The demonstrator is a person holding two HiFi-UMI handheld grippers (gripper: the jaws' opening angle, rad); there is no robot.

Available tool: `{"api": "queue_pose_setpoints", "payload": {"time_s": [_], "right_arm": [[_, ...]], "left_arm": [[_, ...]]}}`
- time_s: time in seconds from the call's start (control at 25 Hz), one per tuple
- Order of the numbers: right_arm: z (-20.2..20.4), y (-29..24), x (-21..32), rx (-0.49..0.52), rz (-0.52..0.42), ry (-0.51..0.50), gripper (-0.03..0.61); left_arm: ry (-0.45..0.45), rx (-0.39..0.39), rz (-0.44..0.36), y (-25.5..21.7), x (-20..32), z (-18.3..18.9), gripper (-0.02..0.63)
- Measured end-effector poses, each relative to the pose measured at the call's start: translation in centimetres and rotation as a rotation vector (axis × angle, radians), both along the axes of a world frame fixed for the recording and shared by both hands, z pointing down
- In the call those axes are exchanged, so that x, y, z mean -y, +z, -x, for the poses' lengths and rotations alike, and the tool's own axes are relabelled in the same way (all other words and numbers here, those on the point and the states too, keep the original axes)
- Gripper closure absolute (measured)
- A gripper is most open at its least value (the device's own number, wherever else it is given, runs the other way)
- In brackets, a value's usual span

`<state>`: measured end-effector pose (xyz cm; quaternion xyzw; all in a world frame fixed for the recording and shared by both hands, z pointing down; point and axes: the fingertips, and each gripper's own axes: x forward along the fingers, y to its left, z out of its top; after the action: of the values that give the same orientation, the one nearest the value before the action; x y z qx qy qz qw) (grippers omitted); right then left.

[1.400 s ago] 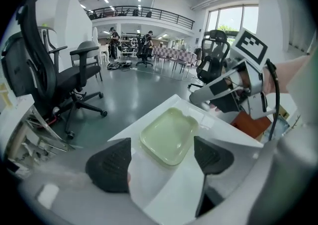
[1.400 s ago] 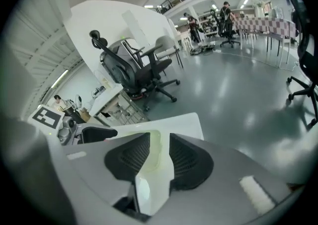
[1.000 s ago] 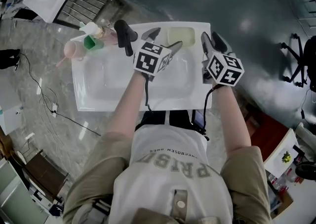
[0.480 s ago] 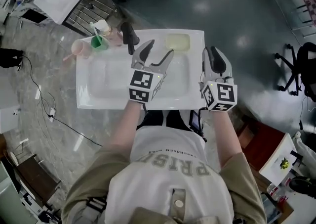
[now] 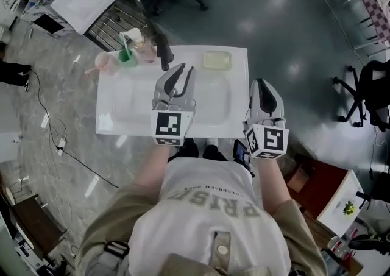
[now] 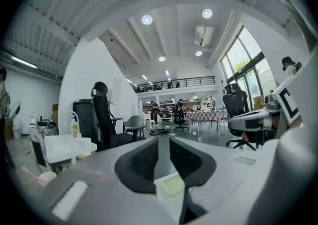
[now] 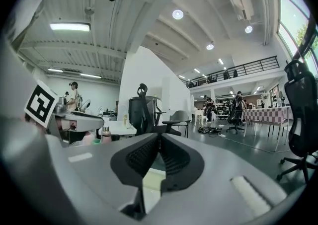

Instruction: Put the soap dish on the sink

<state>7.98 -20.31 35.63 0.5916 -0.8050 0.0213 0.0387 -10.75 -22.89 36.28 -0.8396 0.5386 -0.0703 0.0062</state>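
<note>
- Soap dish [image 5: 217, 60]: pale yellow-green, sits on the back rim of the white sink [image 5: 113, 123], right of the black faucet [image 5: 163, 49]. Nothing touches it.
- L gripper [image 5: 183, 69]: held over the basin's middle, pointing at the back rim and well clear of the dish. Fingers have just been closing. L gripper view shows only a narrow slit left between the pads [image 6: 144, 159], nothing in it, so it's empty and unclenched.
- R gripper [image 5: 263, 83]: by the sink's right front corner, just off the rim, apart from the dish. Fingers also just been closing. R gripper view shows the pads [image 7: 141, 157] meeting at the tips, clenched on nothing.
- Both gripper views look level across the room, not down at the sink.
- Back-left rim: pink cup [image 5: 105, 61] and green cup [image 5: 126, 56], left of the faucet.
</note>
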Motion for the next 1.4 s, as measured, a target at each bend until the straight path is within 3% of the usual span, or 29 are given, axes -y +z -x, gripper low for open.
{"api": "queue_pose_setpoints", "payload": {"time_s": [0.2, 0.52, 0.64, 0.84, 1.4], "right_arm": [[0.0, -1.3, -1.4, 0.002, -0.03, 0.019, 0.572], [0.7, -2.7, -2.7, 0.005, -0.078, 0.003, 0.573], [0.4, -3.6, -2.8, -0.001, -0.106, 0.003, 0.574], [0.5, -4.4, -2.9, 0.0, -0.147, 0.006, 0.575], [0.4, -4.7, -2.6, 0.006, -0.163, 0.009, 0.578]], "left_arm": [[-0.067, 0.002, -0.1, -1.6, -1.6, 0.9, 0.606], [-0.13, -0.075, -0.109, -3.1, -2.8, 1.6, 0.606], [-0.128, -0.048, -0.132, -3.6, -3.1, 1.8, 0.607], [-0.15, -0.073, -0.137, -4.1, -3.4, 2.1, 0.607], [-0.157, -0.044, -0.165, -4.9, -3.3, 2.3, 0.607]]}}
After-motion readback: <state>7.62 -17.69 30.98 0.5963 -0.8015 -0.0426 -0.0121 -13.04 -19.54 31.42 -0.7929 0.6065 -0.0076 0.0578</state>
